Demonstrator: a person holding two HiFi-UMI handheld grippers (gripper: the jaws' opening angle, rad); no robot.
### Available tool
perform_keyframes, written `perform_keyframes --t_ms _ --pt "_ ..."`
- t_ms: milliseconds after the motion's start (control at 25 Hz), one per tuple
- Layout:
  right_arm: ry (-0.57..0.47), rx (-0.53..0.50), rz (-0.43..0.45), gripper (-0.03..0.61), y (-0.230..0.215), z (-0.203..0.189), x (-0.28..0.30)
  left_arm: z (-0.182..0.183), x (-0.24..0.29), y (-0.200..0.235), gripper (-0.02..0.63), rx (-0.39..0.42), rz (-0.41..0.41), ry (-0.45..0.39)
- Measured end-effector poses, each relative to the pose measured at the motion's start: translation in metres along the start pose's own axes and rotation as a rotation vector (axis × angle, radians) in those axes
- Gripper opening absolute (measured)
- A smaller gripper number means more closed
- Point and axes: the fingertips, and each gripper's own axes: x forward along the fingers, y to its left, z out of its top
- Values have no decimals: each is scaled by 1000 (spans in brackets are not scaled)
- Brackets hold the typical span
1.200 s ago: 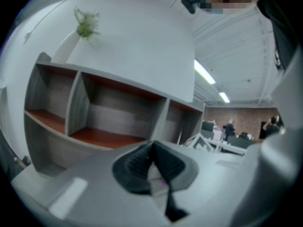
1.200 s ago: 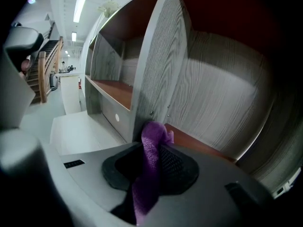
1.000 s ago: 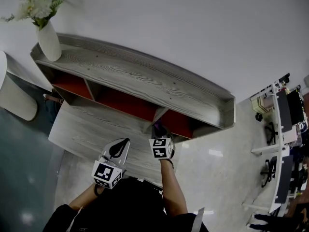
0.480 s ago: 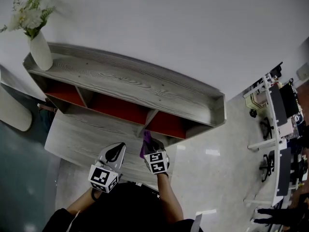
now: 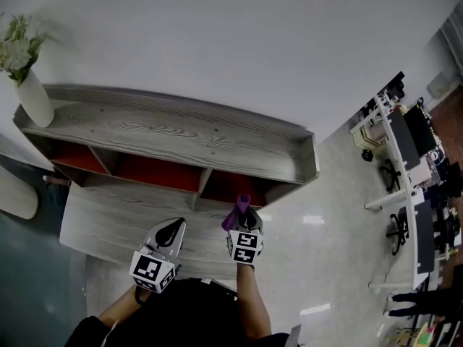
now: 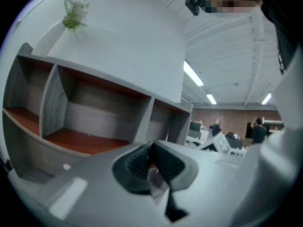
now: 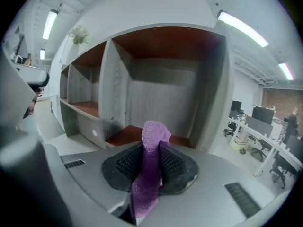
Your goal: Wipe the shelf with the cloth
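Observation:
The grey wood-grain shelf unit (image 5: 188, 136) has red-floored compartments (image 5: 155, 173) along its front. My right gripper (image 5: 242, 210) is shut on a purple cloth (image 5: 237, 212), held just outside the rightmost compartment (image 7: 165, 138). In the right gripper view the purple cloth (image 7: 150, 167) stands pinched between the black pads (image 7: 173, 164). My left gripper (image 5: 172, 230) hangs over the low grey ledge (image 5: 108, 219), apart from the shelf, its jaws closed together with nothing in them. The red shelf floor (image 6: 80, 140) shows ahead in the left gripper view.
A white vase with flowers (image 5: 32, 96) stands on the shelf top at the far left. A white rounded object (image 5: 14, 197) sits on the floor at left. Office desks and chairs (image 5: 405, 165) fill the right side, across shiny floor (image 5: 318, 230).
My right gripper has drawn back out of the right compartment with the purple cloth, which now shows in front of the shelf. The head view has shifted; the left gripper barely moved.

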Motion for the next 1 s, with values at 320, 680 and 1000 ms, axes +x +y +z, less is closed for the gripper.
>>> perform_keyframes --t_ms 320,680,1000 --pt "-6 38 -170 72 -54 19 25 3 15 -5 5 7 -35 6" --pt "87 35 -221 71 -63 7 54 1 26 3 5 2 -35 23" --pt "178 29 -231 72 -66 -4 78 -1 34 7 5 -2 -40 41"
